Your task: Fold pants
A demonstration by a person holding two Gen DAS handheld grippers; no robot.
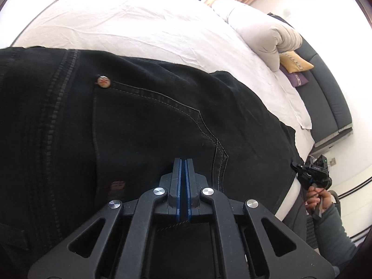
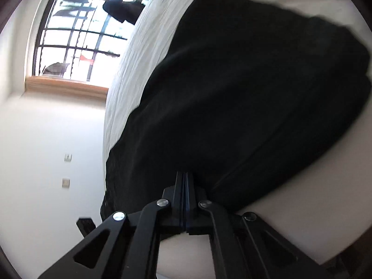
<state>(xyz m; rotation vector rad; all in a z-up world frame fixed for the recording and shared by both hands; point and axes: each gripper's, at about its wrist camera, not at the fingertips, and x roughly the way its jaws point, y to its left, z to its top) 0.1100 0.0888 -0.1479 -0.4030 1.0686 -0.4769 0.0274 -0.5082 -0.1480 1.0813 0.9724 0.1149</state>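
Black pants (image 1: 139, 121) lie across a white bed (image 1: 130, 25). L gripper (image 1: 183, 162), jaws closed, over the rear pocket. R gripper (image 1: 311, 169) at the pants' far end.

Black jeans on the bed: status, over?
Left gripper shut on black jeans near the back pocket. Right gripper shut at the jeans' edge. Jeans flat on white sheet. Nothing obstructing.

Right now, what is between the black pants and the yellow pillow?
In the left wrist view, wrinkled white bedsheet separates the black pants from the yellow pillow.
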